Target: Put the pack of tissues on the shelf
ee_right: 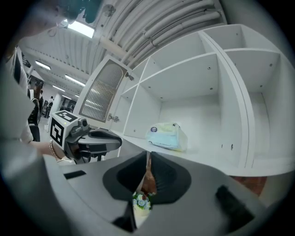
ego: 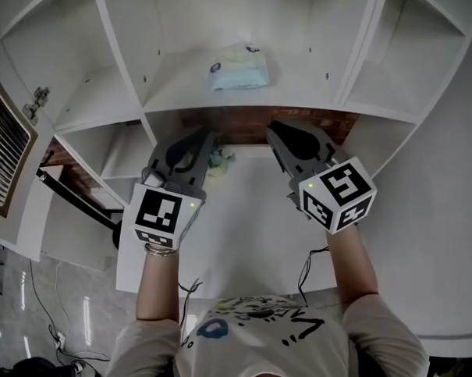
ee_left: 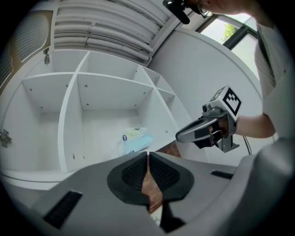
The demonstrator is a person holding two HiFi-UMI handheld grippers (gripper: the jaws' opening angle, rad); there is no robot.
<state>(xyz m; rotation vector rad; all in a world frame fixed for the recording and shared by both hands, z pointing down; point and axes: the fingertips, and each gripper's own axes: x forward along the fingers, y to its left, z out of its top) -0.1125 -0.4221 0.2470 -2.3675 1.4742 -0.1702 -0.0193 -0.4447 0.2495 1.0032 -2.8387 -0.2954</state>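
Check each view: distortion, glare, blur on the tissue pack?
Head view: tissue pack sharp, evenly lit; shelf edges bowed. Left gripper view: strong fisheye, dark corners, window blown out. Right gripper view: same fisheye, ceiling light glaring, pack clear.

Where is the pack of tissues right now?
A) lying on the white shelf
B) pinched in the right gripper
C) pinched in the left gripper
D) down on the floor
A: the pack of tissues lies on the white shelf, apart from the left gripper and the right gripper, whose jaws are closed on nothing.
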